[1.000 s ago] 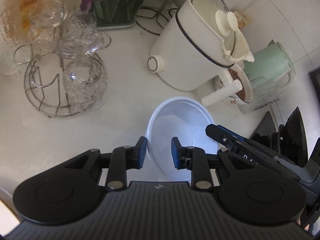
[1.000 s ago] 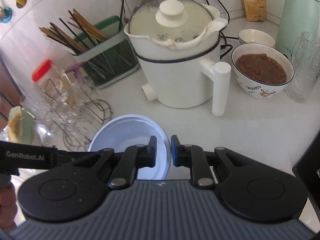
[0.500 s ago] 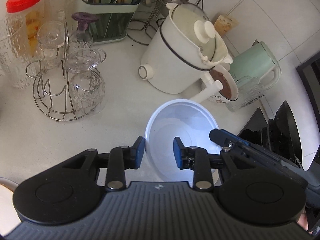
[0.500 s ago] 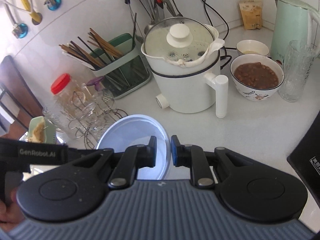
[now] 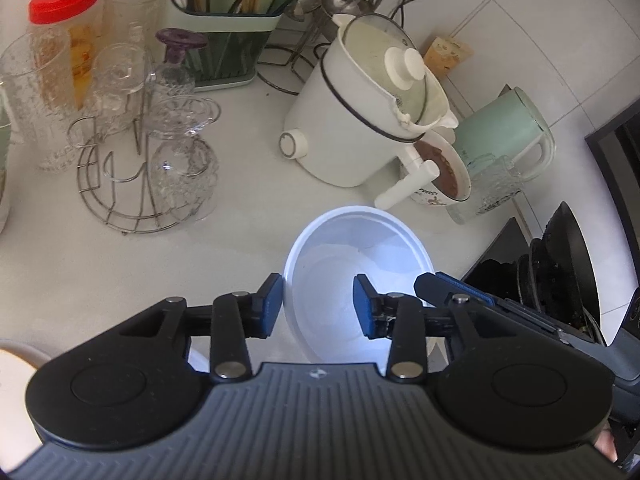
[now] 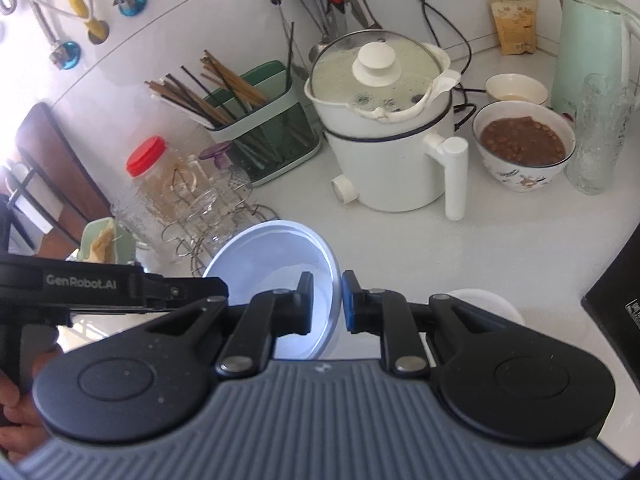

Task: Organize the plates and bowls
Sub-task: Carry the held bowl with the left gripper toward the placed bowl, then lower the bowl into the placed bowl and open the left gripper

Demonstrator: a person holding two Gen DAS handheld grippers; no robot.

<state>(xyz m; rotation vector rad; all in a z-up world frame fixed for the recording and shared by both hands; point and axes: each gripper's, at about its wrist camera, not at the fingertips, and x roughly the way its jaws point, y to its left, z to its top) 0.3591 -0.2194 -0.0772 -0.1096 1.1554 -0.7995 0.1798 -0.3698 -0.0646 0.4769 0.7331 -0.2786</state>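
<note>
- While the white bowl point(image 5: 356, 264) is hanging above the white bench point(image 5: 120, 272), the right hand-held gripper point(image 6: 325, 300) is pinching the bowl's rim, jaws clamped tight on it.
- The left hand-held gripper point(image 5: 318, 304) is straddling the opposite rim, its jaws opening, pads no longer pressing the wall.
- Behind the bowl, a white electric pot point(image 6: 384, 136) is sitting beside a patterned bowl of brown food point(image 6: 524, 144).
</note>
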